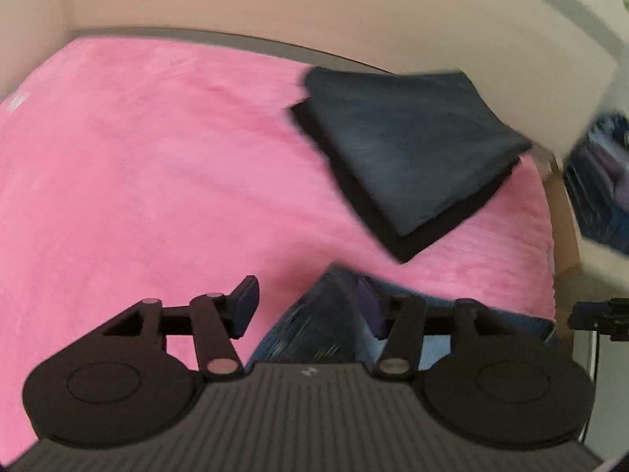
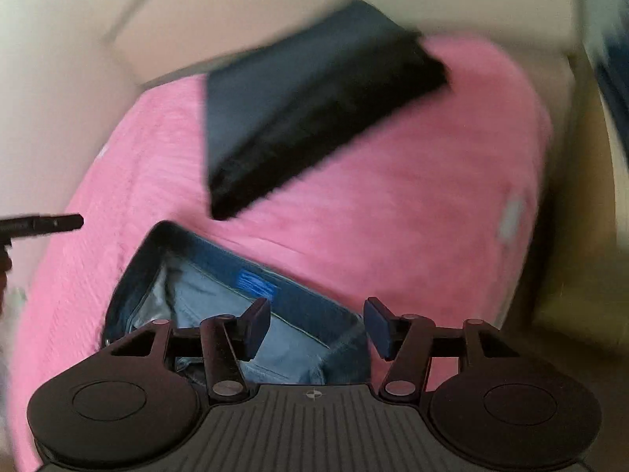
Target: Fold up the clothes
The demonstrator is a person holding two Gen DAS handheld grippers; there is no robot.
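Note:
Blue jeans (image 2: 251,310) lie on the pink blanket (image 2: 393,204) near its front edge, waistband open with a blue label showing. They also show in the left wrist view (image 1: 314,322). My left gripper (image 1: 308,305) is open above the jeans' edge, holding nothing. My right gripper (image 2: 316,328) is open above the waistband, holding nothing. A folded dark stack of clothes (image 1: 405,149) lies farther back on the blanket; it also shows in the right wrist view (image 2: 310,106). Both views are motion-blurred.
The pink blanket (image 1: 157,165) covers a bed against beige walls (image 1: 314,4). A pile of blue clothing (image 1: 601,181) sits off the bed's right side. The other gripper's tip shows at each frame's edge (image 1: 601,316) (image 2: 43,224).

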